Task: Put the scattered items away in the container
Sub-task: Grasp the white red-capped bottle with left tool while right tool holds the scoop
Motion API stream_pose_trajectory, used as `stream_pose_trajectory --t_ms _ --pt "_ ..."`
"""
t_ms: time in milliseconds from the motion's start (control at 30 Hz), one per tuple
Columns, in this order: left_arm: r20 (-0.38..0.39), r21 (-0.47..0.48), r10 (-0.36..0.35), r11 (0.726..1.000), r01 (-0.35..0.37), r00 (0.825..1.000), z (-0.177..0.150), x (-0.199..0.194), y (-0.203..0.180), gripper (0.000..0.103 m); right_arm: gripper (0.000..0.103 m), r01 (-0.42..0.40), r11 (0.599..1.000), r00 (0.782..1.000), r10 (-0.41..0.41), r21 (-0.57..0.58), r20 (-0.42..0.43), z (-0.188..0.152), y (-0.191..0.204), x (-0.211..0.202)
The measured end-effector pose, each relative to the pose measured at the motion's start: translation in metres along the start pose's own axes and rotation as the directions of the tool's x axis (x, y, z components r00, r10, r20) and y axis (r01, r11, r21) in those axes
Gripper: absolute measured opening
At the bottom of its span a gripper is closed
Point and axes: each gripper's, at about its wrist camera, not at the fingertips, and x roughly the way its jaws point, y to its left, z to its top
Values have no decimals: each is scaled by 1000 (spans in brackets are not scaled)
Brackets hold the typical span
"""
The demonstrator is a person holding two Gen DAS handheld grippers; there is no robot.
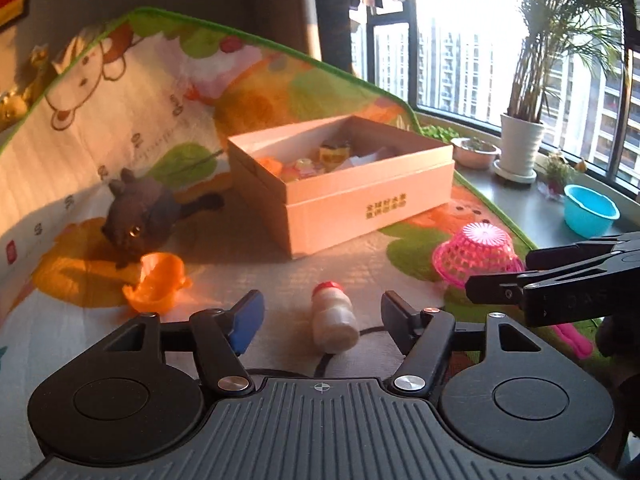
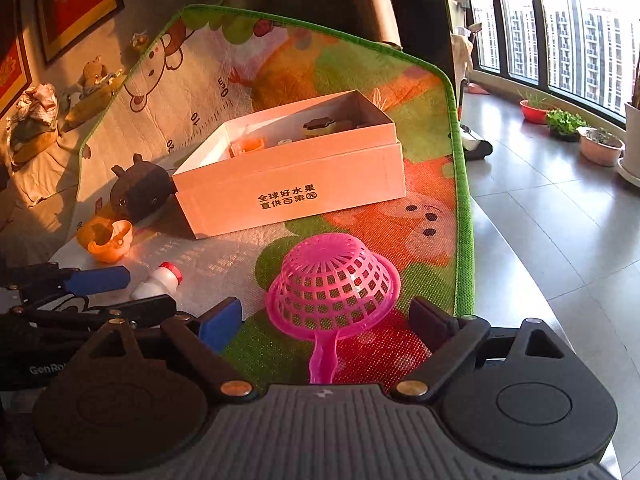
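- Lying on its side on the woven cartoon-print play mat (image 1: 100,148), a small white plastic bottle with a red cap (image 1: 334,318) sits between the left gripper's (image 1: 322,316) spread fingers, untouched.
- A pink plastic lattice strainer (image 2: 334,286) rests dome-up (handle toward the camera) between the right gripper's (image 2: 326,326) wide-open fingers, no pad contact visible.
- Beyond: an open pale cardboard box (image 2: 296,184) already holding small items, a dark plush toy (image 1: 140,216), a crumpled orange plastic cup (image 1: 156,282).
- Both grippers angle downward, side by side.
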Motion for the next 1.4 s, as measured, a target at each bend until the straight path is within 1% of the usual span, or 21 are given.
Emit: stream_pose_trajectory --t_ms 67,167,233,267,300,367,433,467,500,533,567,633,667,700,900,933,1000,1133,1233,1367,1400 --pt "-25 20 -3 1000 3 1000 -2 7 -4 69 92 -5 1000 1000 5 4 1 0 -1 0" --pt "-45 32 -6 999 8 999 -5 10 -4 58 94 -12 1000 1000 12 10 2 0 -2 0" --pt "-46 36 14 999 -12 999 -5 9 2 59 97 -17 1000 1000 17 18 2 1 -3 0" --pt "-46 47 33 998 -31 998 -6 8 6 61 98 -19 1000 1000 19 23 2 1 -4 0" --pt "-47 60 59 997 -56 997 -6 7 10 68 98 -22 999 1000 22 27 3 1 -4 0" --pt "-44 71 124 990 -120 991 -8 3 22 79 98 -26 999 1000 26 32 5 0 -5 0" --pt "-49 54 187 981 -185 981 -10 0 37 82 98 -27 999 1000 26 33 5 0 -5 0" --pt "-52 37 208 978 -206 977 -10 -2 45 85 98 -27 999 1000 26 33 5 0 -5 0" --pt "-53 15 214 977 -213 975 -9 -5 53 89 98 -27 999 1000 27 34 5 0 -5 0" --pt "-52 -11 199 980 -199 979 -9 -9 58 91 98 -28 999 1000 27 35 5 0 -5 0" --pt "-48 -40 161 986 -163 986 -8 -13 62 95 98 -28 999 1000 28 35 5 0 -5 0" --pt "-47 -101 57 993 -61 997 -5 -17 64 95 98 -27 999 1000 27 35 6 0 -5 0" --pt "-48 -123 18 992 -23 999 -4 -16 61 95 98 -26 999 1000 26 36 6 0 -5 0" --pt "-51 -133 -5 991 -2 999 -3 -14 56 95 98 -25 999 1000 25 36 6 1 -5 0" --pt "-74 -77 -16 997 10 997 -2 8 16 94 99 -29 999 1000 29 41 7 1 -7 0" --pt "-74 -57 -14 998 10 997 -2 10 11 94 99 -30 999 1000 30 44 8 1 -8 -1" --pt "-76 -36 -9 999 6 997 -2 12 6 88 99 -33 998 999 33 49 11 1 -9 -1" --pt "-77 -49 17 999 -20 997 -2 13 8 87 100 -41 997 999 40 58 14 1 -10 -2" --pt "-84 -63 19 998 -24 996 -1 15 11 84 100 -41 997 999 41 61 15 0 -10 -2" --pt "-99 -84 -1 996 -7 995 2 24 12 77 100 -41 997 999 41 61 15 0 -11 -2" --pt "-101 -86 -1 996 -8 995 3 26 11 72 100 -42 997 999 41 61 15 0 -11 -2"
